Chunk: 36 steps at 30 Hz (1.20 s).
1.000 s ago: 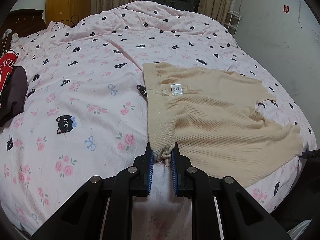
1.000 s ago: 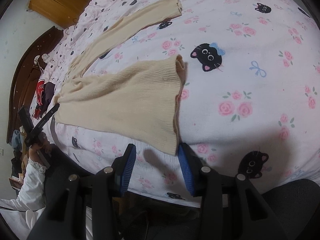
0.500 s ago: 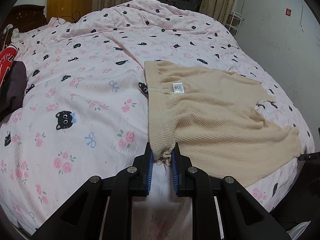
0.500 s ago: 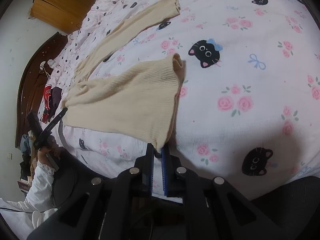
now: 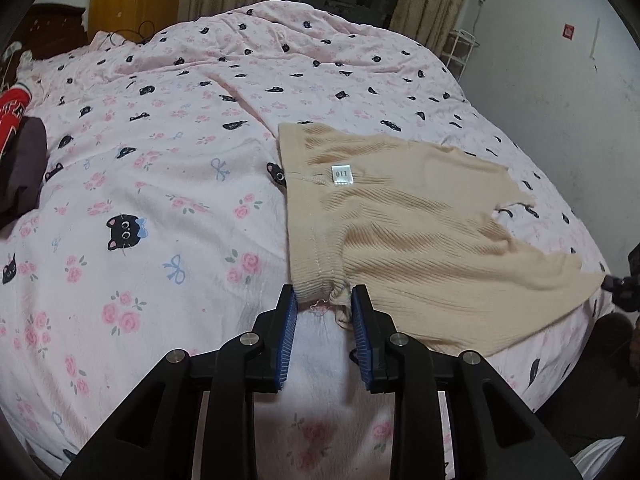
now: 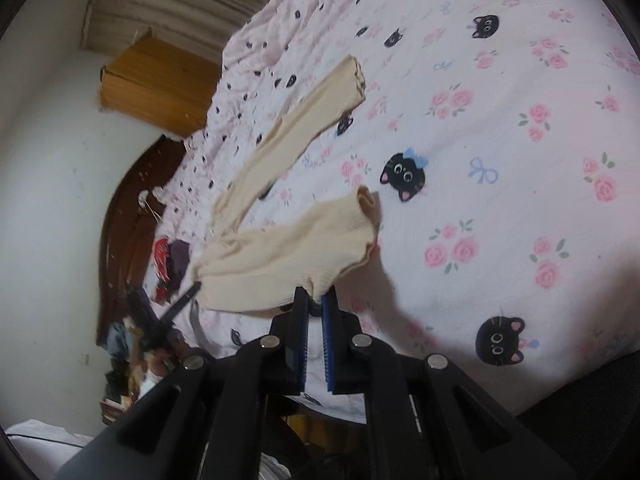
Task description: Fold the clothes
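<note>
Sweaters: one sweater (image 5: 404,224), on your bed (image 5: 160,168).
Left gripper (image 5: 324,300): fingers parted around its collar corner.
Right gripper (image 6: 315,300): fingers pinching the lifted hem.
Sleeve (image 6: 304,124): only one visible.

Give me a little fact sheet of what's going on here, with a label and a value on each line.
Setting: bed with a pink cat-and-rose bedspread
Garment: beige ribbed sweater, spread flat, size tag showing
Left tool: fingers apart, straddling the sweater's near shoulder corner
Right tool: shut on the sweater's hem corner, lifting it off the bedspread
Far sleeve: lying stretched out across the bed
Other items: red and dark clothing near the headboard
Fold: not yet made
</note>
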Motion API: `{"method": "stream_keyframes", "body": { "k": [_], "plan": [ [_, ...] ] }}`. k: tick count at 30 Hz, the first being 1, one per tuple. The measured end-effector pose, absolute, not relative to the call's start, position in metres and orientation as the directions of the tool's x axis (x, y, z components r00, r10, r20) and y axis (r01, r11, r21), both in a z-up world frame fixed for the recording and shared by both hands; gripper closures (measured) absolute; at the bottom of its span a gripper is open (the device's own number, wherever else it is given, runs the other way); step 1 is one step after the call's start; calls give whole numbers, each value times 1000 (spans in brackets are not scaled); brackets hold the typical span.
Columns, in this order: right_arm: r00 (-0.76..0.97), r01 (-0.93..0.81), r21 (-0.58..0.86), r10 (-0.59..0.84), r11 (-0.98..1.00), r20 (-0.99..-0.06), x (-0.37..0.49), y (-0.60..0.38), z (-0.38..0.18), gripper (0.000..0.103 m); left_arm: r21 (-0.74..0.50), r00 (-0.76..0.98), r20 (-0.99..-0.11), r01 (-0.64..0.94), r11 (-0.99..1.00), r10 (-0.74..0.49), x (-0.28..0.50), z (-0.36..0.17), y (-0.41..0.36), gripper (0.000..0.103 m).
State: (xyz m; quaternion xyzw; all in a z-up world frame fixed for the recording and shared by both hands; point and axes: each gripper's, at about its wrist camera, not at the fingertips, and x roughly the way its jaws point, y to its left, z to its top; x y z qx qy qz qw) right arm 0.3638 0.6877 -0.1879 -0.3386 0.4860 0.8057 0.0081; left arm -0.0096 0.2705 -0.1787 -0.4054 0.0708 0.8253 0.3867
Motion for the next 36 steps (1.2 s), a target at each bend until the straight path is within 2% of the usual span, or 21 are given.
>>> {"method": "stream_keyframes", "body": {
  "k": [4,6,7,11,14,17,23,30,31,33,36],
  "plan": [
    [-794,-329,795,-306,-509,-525,366,691,-185,96,-218,-377,-720,-675,-705,583,-7,-175,264,77],
    [-802,-325,800,-301,-504,-516,368,694,-184,96,-309,-335,-718,-632,-710,611,-9,-176,253,65],
    [-805,-323,803,-301,-502,-512,368,694,-184,96,-368,-307,-710,-605,-706,634,-9,-178,247,64],
    [-807,-320,804,-301,-501,-509,367,696,-185,96,-541,-232,-660,-513,-666,715,-16,-185,231,63],
    [-803,-318,800,-304,-508,-512,365,695,-185,96,-721,-143,-572,-381,-579,807,-37,-200,223,63],
    [-801,-317,797,-306,-514,-515,365,695,-185,96,-804,-105,-522,-269,-530,846,-47,-211,218,64],
    [-799,-310,787,-304,-533,-520,366,692,-184,96,-864,-135,-489,-66,-500,862,-58,-221,216,64],
    [-796,-299,777,-303,-555,-523,368,686,-182,96,-823,-164,-562,16,-568,811,-64,-220,230,64],
    [-798,-296,778,-304,-554,-520,369,686,-181,96,-815,-169,-573,14,-579,802,-63,-219,231,66],
    [-800,-291,781,-306,-552,-515,370,686,-181,96,-800,-174,-592,10,-600,787,-61,-219,231,83],
    [-804,-284,783,-307,-553,-509,372,686,-179,96,-787,-172,-608,1,-617,775,-58,-219,230,87]
  ]
}}
